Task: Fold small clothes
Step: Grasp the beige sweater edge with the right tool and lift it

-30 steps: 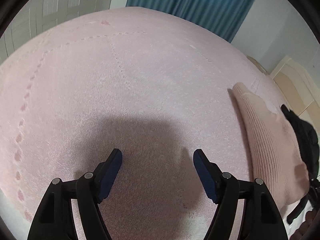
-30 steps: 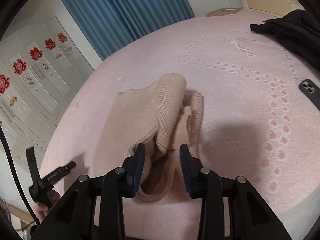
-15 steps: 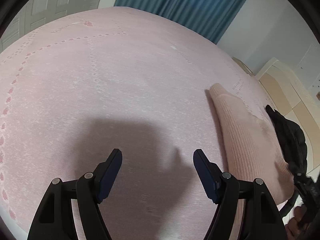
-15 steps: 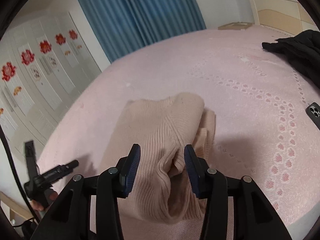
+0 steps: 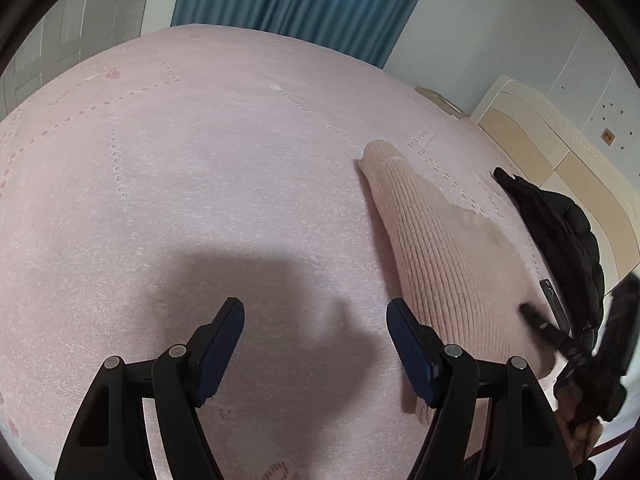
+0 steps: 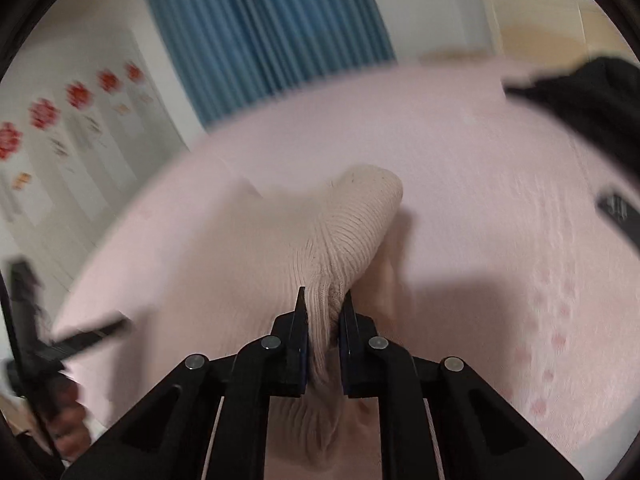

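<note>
A pale pink ribbed knit sweater (image 5: 444, 248) lies on the pink bedspread (image 5: 200, 168), to the right of my left gripper (image 5: 314, 320). The left gripper is open and empty, low over bare bedspread, its right finger beside the sweater's near edge. In the right wrist view my right gripper (image 6: 324, 312) is shut on a bunched fold of the sweater (image 6: 344, 236), which rises from the jaws and bends over toward the bed. This view is motion-blurred.
A black jacket (image 5: 560, 232) lies at the right side of the bed, also in the right wrist view (image 6: 592, 108). A dark phone (image 6: 618, 212) lies on the bedspread at right. Blue curtains (image 5: 304, 4) and a cream headboard (image 5: 560, 152) stand behind.
My right gripper has closed on the sweater fold and is lifting it. My left gripper has shifted right, closer to the sweater, still open.
</note>
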